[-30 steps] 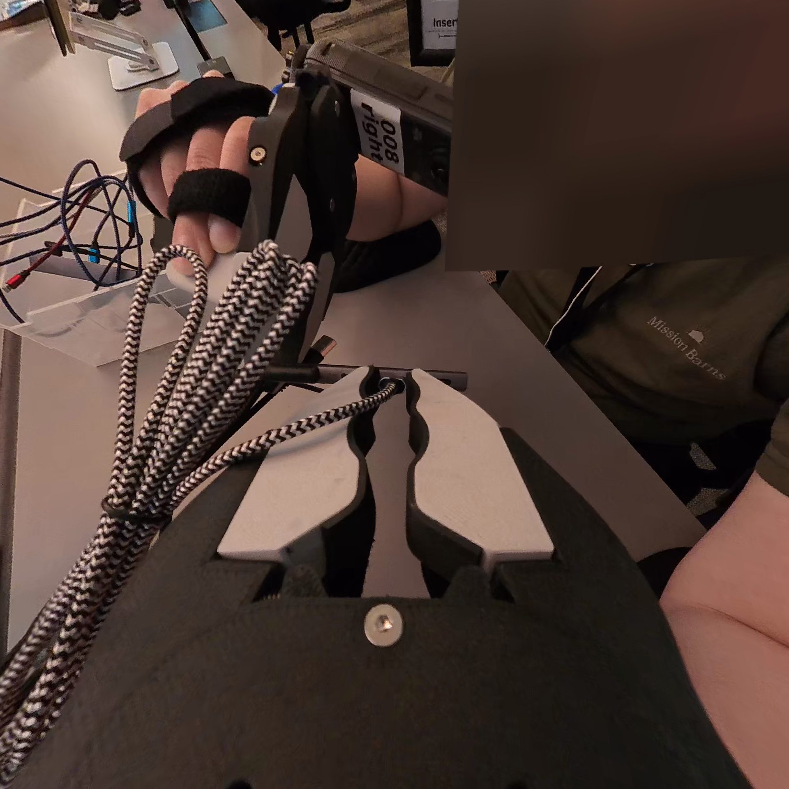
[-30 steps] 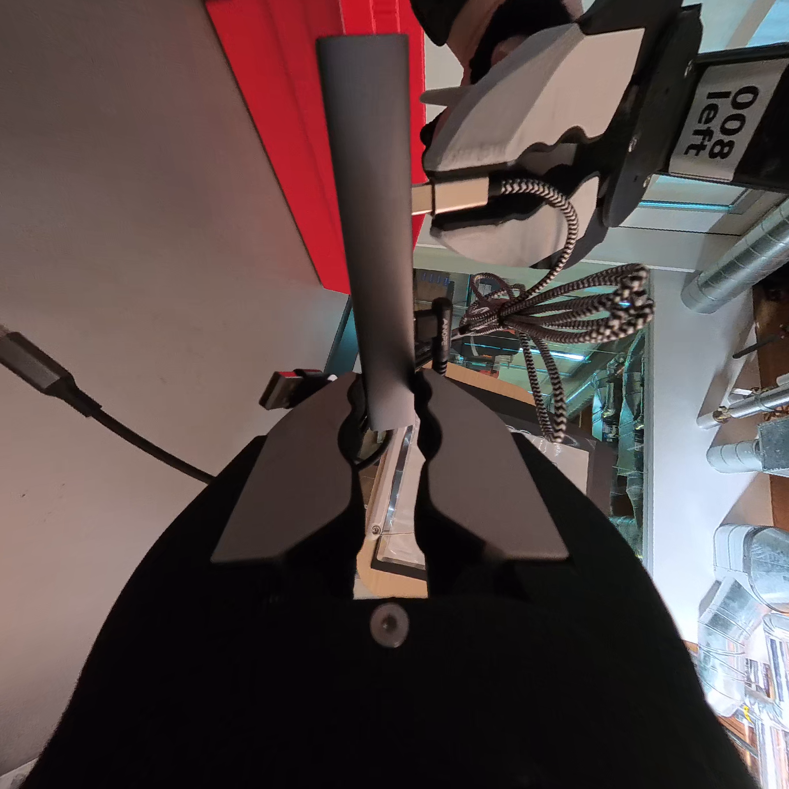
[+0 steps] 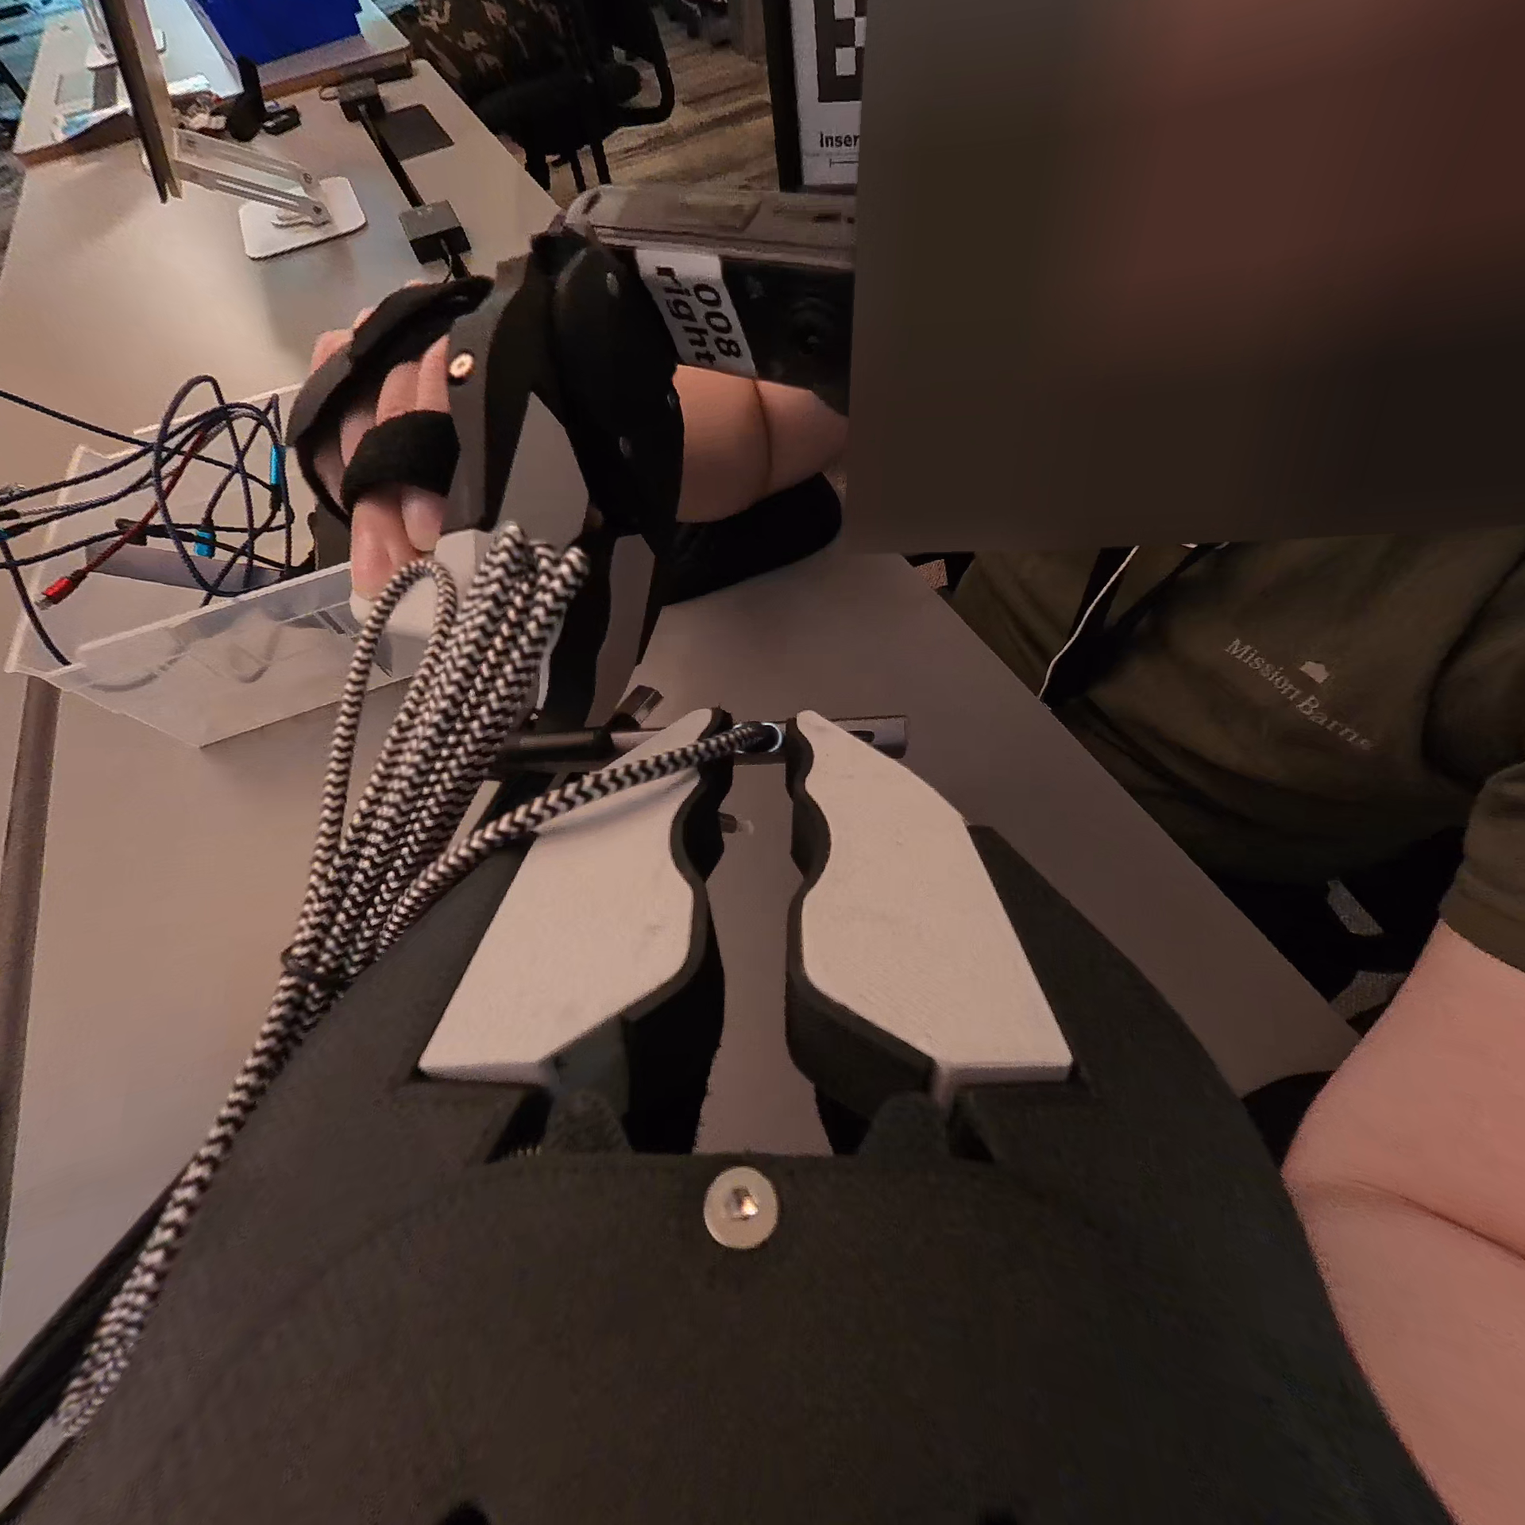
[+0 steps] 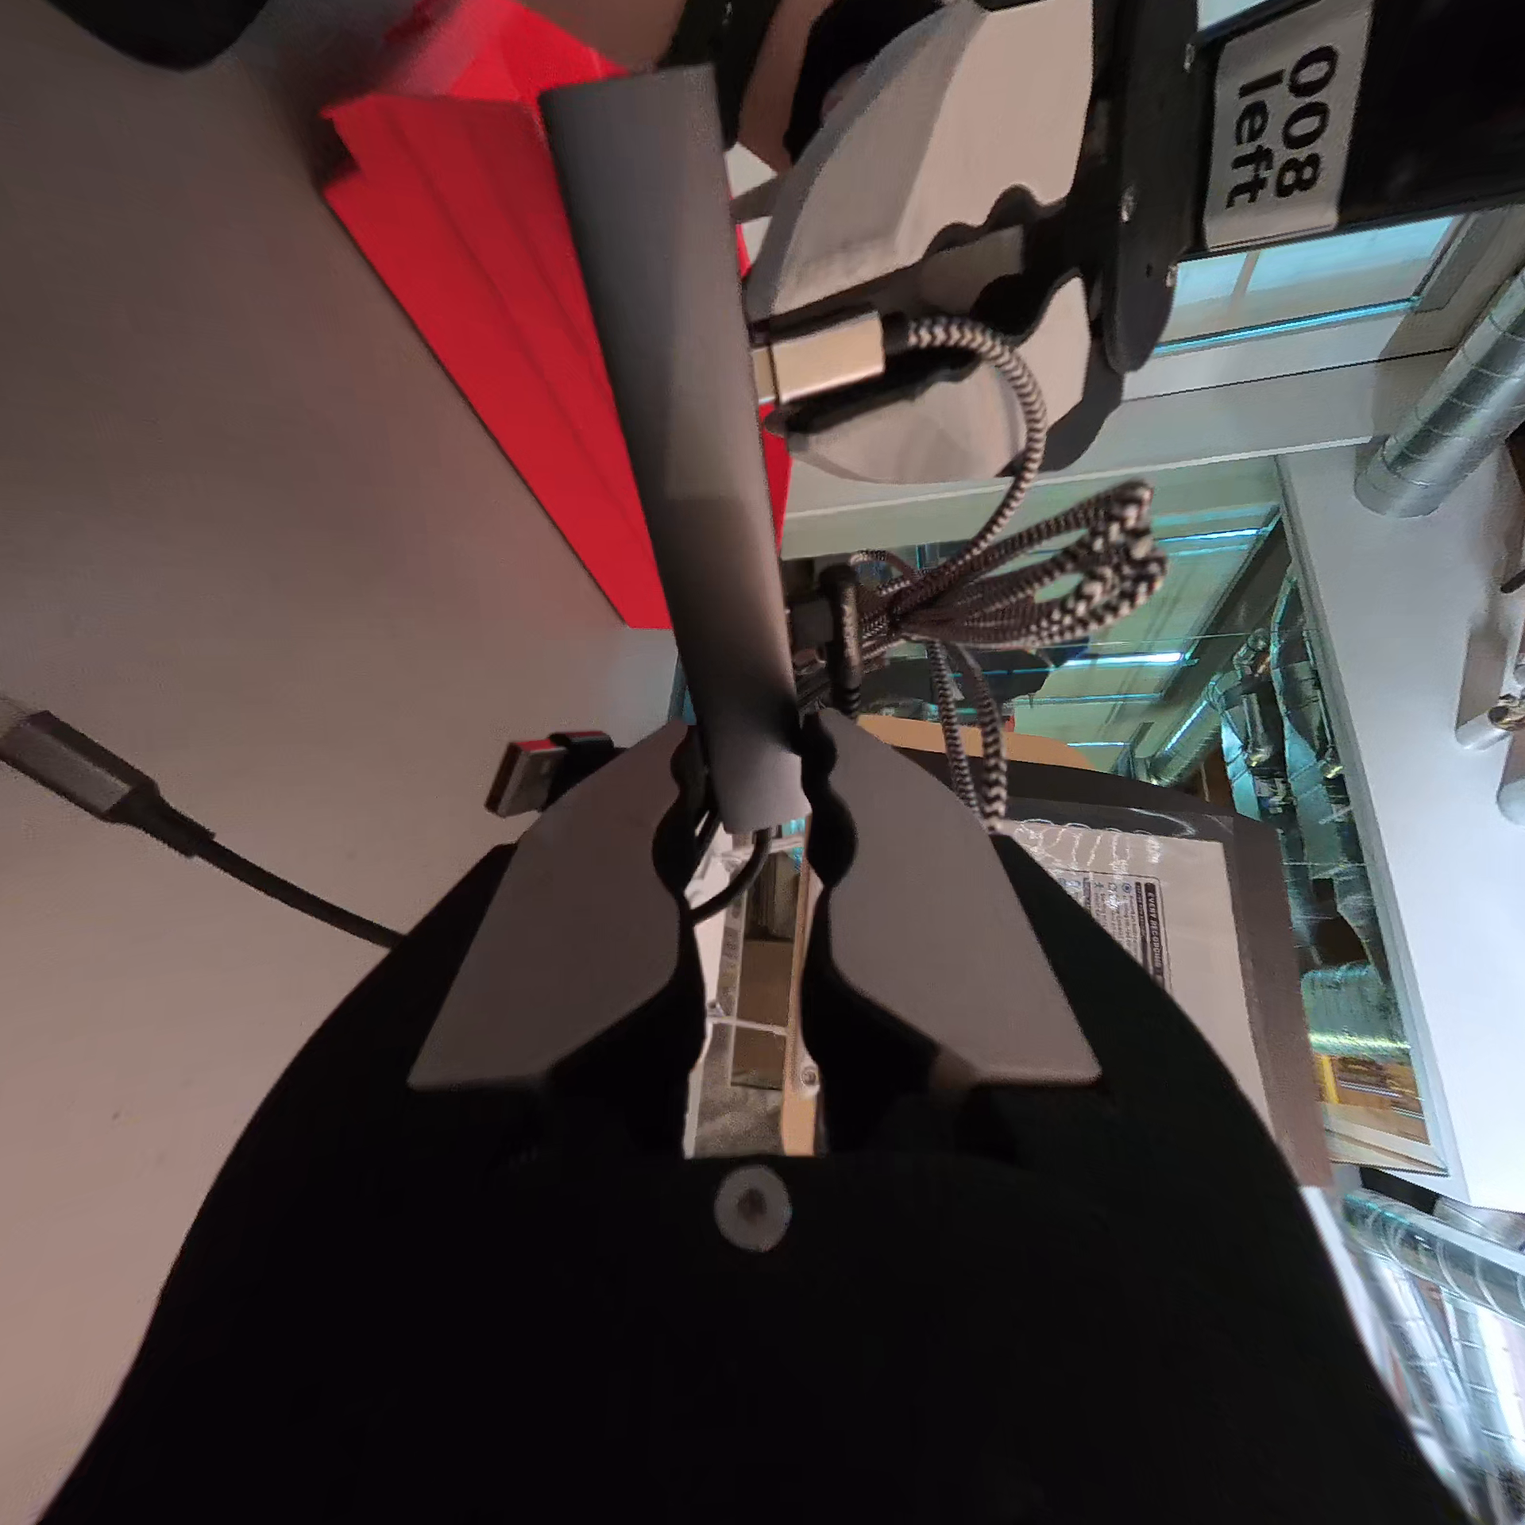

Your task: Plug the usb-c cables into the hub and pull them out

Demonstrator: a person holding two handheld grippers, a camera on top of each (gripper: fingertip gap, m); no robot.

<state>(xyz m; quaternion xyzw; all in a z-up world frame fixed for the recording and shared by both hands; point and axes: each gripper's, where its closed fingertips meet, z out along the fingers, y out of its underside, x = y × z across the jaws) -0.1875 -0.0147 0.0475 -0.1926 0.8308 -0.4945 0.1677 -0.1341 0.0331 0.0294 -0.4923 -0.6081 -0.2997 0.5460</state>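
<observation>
Leftward, clear tray (image 3: 206, 685) of tangled blue and red cables (image 3: 198, 495)

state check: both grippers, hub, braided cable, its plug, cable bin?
left gripper: shut on the plug
right gripper: shut on the hub's end
hub: held off the table
plug: tip at the hub's side; seated or not, cannot tell
braided cable: bundled, tied, hanging loose
clear bin: on table, holds loose cables

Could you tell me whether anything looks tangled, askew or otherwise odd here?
Only the braided cable: its tied spare loops dangle beside the hub while the left tongs hold its plug against the hub's edge. Nothing looks damaged.
</observation>
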